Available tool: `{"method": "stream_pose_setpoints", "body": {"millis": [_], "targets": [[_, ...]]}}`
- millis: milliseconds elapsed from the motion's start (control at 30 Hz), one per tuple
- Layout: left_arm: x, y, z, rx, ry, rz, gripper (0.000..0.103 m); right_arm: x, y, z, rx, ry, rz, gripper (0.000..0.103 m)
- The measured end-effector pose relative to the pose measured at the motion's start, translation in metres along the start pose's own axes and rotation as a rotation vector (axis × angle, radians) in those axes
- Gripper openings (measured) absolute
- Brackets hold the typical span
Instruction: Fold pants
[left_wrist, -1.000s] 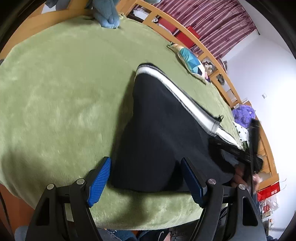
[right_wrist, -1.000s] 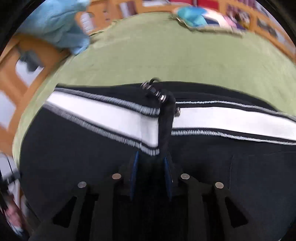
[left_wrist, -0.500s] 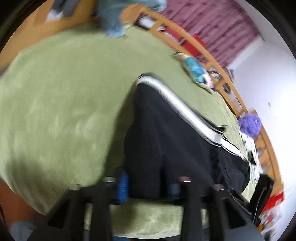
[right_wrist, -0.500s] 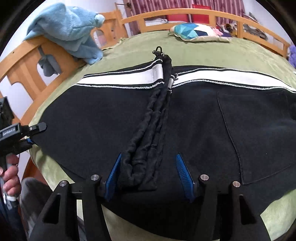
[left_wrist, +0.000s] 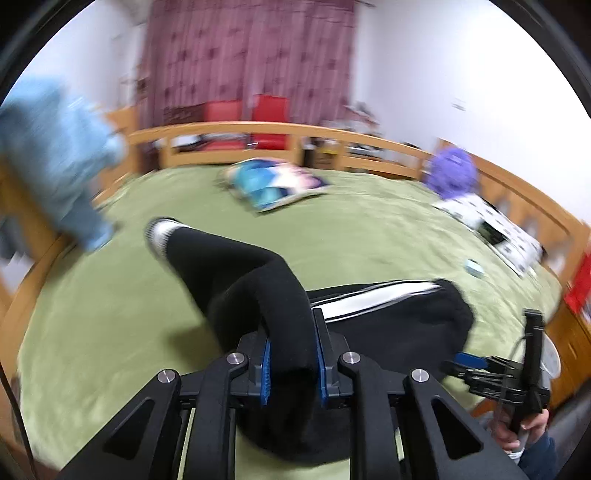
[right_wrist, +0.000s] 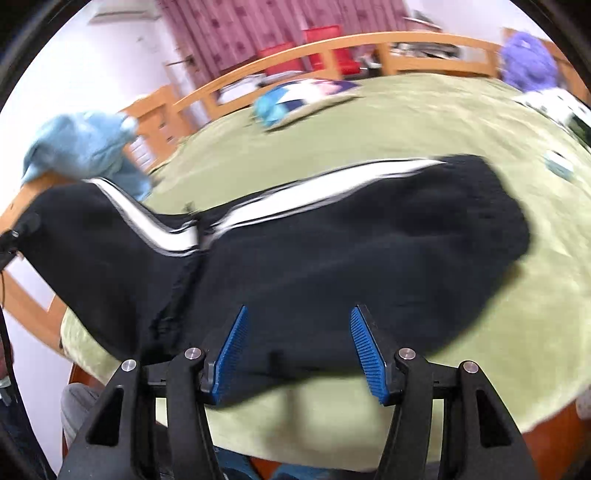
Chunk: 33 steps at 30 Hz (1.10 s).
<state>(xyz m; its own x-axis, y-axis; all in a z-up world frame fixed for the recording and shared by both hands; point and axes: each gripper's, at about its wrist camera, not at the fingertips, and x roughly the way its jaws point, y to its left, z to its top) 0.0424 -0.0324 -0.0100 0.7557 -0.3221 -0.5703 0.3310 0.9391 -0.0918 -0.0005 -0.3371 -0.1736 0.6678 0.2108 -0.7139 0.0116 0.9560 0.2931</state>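
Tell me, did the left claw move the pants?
Yes. The left claw, now shut on the pants, has lifted that end up off the green blanket, where it lay flat before.

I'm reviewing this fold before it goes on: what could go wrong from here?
Only the left hand-held gripper is shut on the black pants with a white side stripe; the right hand-held gripper is open, so the lifted leg may drag the rest across the green fleece blanket and fold crooked, or slip free.
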Motion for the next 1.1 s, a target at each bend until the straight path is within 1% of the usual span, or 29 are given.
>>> {"method": "stream_pose_setpoints", "body": {"millis": [100,167,200,233,300,367,400,433,500,567,600,633,667,733,767,833,867,900,967,1033,1100], "targets": [[0.027,-0.073,0.015,0.083,0.017,-0.106,0.017,-0.017,-0.045,-0.001,0.052,-0.010,-0.058,0.057],[0.041,-0.111,0.018,0.113,0.019,-0.172,0.017,-0.024,-0.064,-0.003,0.083,-0.009,-0.067,0.057],[0.053,-0.133,0.019,0.122,0.022,-0.229,0.017,-0.029,-0.074,-0.005,0.097,-0.011,-0.076,0.057],[0.057,-0.145,0.018,0.117,0.029,-0.269,0.017,-0.034,-0.082,-0.007,0.109,-0.016,-0.084,0.057],[0.075,-0.164,0.014,0.103,0.059,-0.352,0.022,-0.041,-0.097,-0.009,0.133,-0.023,-0.093,0.057],[0.089,-0.172,0.007,0.088,0.110,-0.411,0.034,-0.046,-0.104,-0.011,0.148,-0.027,-0.089,0.057],[0.094,-0.169,0.002,0.073,0.130,-0.393,0.035,-0.049,-0.107,-0.012,0.155,-0.032,-0.083,0.057],[0.097,-0.167,-0.004,0.065,0.134,-0.365,0.035,-0.050,-0.108,-0.011,0.162,-0.041,-0.070,0.057],[0.101,-0.157,-0.015,0.054,0.158,-0.335,0.035,-0.051,-0.110,-0.009,0.175,-0.057,-0.031,0.057],[0.106,-0.137,-0.024,0.014,0.192,-0.318,0.035,-0.043,-0.107,-0.001,0.194,-0.065,0.014,0.058],[0.107,-0.126,-0.029,-0.008,0.210,-0.292,0.036,-0.037,-0.108,0.001,0.204,-0.065,0.044,0.060],[0.111,-0.120,-0.032,-0.019,0.220,-0.271,0.038,-0.029,-0.105,0.005,0.210,-0.059,0.066,0.060],[0.112,-0.112,-0.034,-0.032,0.227,-0.252,0.039,-0.018,-0.102,0.008,0.205,-0.048,0.074,0.061],[0.112,-0.094,-0.039,-0.067,0.240,-0.231,0.039,0.009,-0.093,0.011,0.190,0.004,0.054,0.061],[0.112,-0.087,-0.040,-0.081,0.247,-0.225,0.042,0.022,-0.089,0.011,0.187,0.038,0.048,0.060],[0.109,-0.072,-0.045,-0.113,0.256,-0.202,0.044,0.046,-0.079,0.010,0.166,0.115,0.033,0.041],[0.107,-0.066,-0.047,-0.125,0.259,-0.191,0.044,0.049,-0.070,0.011,0.136,0.118,0.012,0.018],[0.107,-0.062,-0.048,-0.131,0.260,-0.185,0.044,0.045,-0.061,0.012,0.090,0.098,0.003,0.013],[0.106,-0.054,-0.049,-0.145,0.256,-0.167,0.044,0.022,-0.039,0.022,-0.036,0.024,-0.039,0.012],[0.105,-0.050,-0.048,-0.156,0.247,-0.159,0.044,0.002,-0.032,0.040,-0.070,-0.023,-0.014,0.011],[0.106,-0.050,-0.046,-0.163,0.249,-0.166,0.044,-0.019,-0.039,0.069,-0.057,-0.079,0.008,0.010]]}}
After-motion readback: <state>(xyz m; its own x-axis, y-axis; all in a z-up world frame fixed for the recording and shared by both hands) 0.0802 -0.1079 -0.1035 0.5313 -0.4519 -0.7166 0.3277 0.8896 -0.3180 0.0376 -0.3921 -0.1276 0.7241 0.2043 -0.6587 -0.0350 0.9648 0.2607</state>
